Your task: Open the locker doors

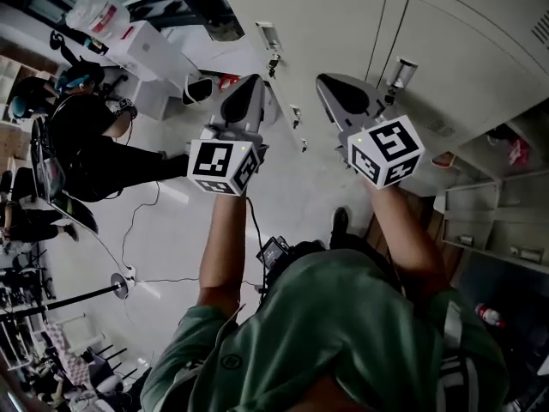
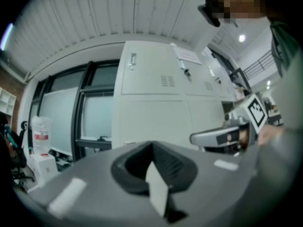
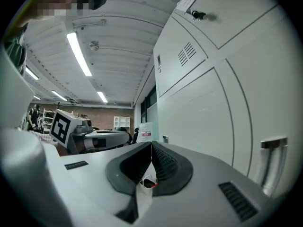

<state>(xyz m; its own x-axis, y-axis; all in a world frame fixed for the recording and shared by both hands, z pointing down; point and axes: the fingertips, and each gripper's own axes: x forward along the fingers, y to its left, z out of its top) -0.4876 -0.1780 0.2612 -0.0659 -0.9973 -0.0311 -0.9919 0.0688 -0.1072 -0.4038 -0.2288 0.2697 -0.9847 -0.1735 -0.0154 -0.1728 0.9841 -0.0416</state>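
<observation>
A bank of pale grey lockers [image 1: 446,50] fills the upper right of the head view, its nearer doors closed. Small latches with keys show on the door edges [image 1: 273,57]. My left gripper [image 1: 251,82] and right gripper [image 1: 326,82] are held side by side in front of the lockers, apart from the doors, both shut with nothing between the jaws. In the left gripper view the shut jaws [image 2: 152,146] face closed locker doors [image 2: 151,79]. In the right gripper view the shut jaws [image 3: 151,146] run alongside a closed door [image 3: 208,112] with a recessed handle [image 3: 271,160].
Open locker compartments [image 1: 493,209] with small items stand at the right. A seated person in black [image 1: 86,136] is at the left, near white boxes [image 1: 146,45]. A cable [image 1: 137,230] and a stand base [image 1: 118,286] lie on the floor.
</observation>
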